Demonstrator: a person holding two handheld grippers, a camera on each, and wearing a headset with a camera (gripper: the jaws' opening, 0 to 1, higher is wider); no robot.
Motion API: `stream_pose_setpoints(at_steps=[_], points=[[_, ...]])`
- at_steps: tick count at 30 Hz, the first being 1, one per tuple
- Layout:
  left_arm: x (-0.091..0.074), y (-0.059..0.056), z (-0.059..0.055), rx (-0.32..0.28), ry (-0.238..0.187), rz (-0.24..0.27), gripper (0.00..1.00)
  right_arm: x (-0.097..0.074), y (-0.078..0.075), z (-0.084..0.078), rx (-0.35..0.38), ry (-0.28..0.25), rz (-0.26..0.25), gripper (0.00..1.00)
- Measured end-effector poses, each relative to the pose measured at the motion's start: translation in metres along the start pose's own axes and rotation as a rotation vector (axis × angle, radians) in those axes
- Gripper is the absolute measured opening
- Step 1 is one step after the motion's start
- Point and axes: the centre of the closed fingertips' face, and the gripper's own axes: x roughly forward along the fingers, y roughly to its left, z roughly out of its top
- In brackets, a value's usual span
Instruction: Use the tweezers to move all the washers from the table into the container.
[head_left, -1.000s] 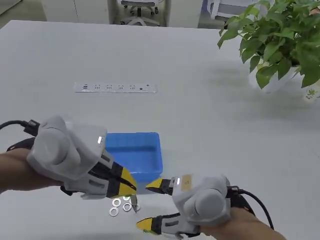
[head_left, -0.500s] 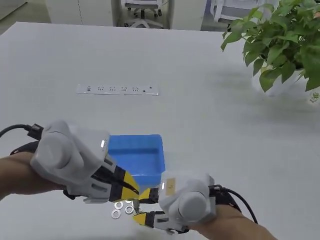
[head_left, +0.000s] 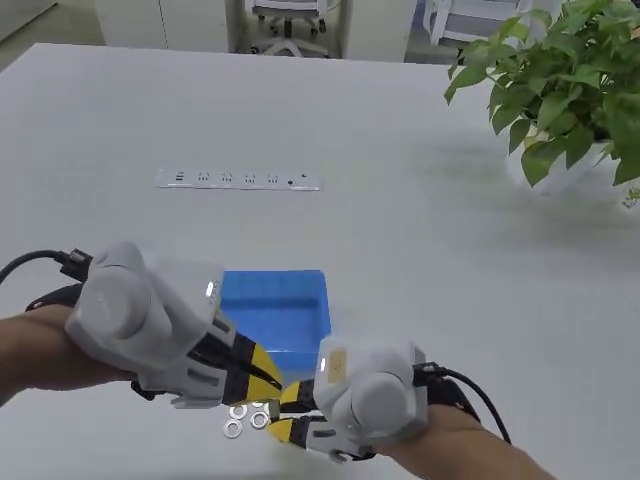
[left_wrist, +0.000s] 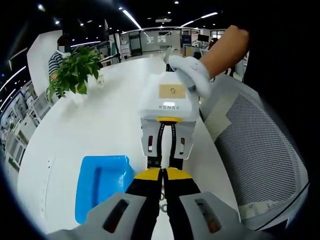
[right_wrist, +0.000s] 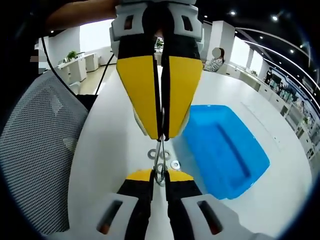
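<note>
Several small metal washers lie on the white table just in front of the blue container. My left gripper is shut on thin metal tweezers, which point down at the washers. My right gripper faces it tip to tip, its jaws closed around the lower part of the tweezers. Whether the tweezer tips hold a washer is hidden.
A white power strip lies mid-table and a potted plant stands at the far right. Office chairs are beyond the far edge. A mesh chair sits close behind the near table edge.
My right gripper has moved left toward the left gripper and its jaws have closed in from wide open onto the tweezers. The left gripper has barely moved.
</note>
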Motion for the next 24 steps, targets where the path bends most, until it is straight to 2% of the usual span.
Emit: stream_pose_setpoints(at_steps=[9,22,24], points=[[0.0007,0.0007,0.0007,-0.003,-0.002,0.003,0.05,-0.0009,-0.0007,-0.0004,0.045,-0.004,0.001,0.08],[0.0015,0.0019,0.0021,-0.002,0.001,0.010,0.06,-0.0018,-0.0003,-0.0012,0.048,-0.009,0.006,0.07],[0.0016,0.0013,0.0021,-0.006,0.000,0.010,0.08,-0.0021,-0.0002,-0.0001,0.051,-0.015,0.008,0.07]])
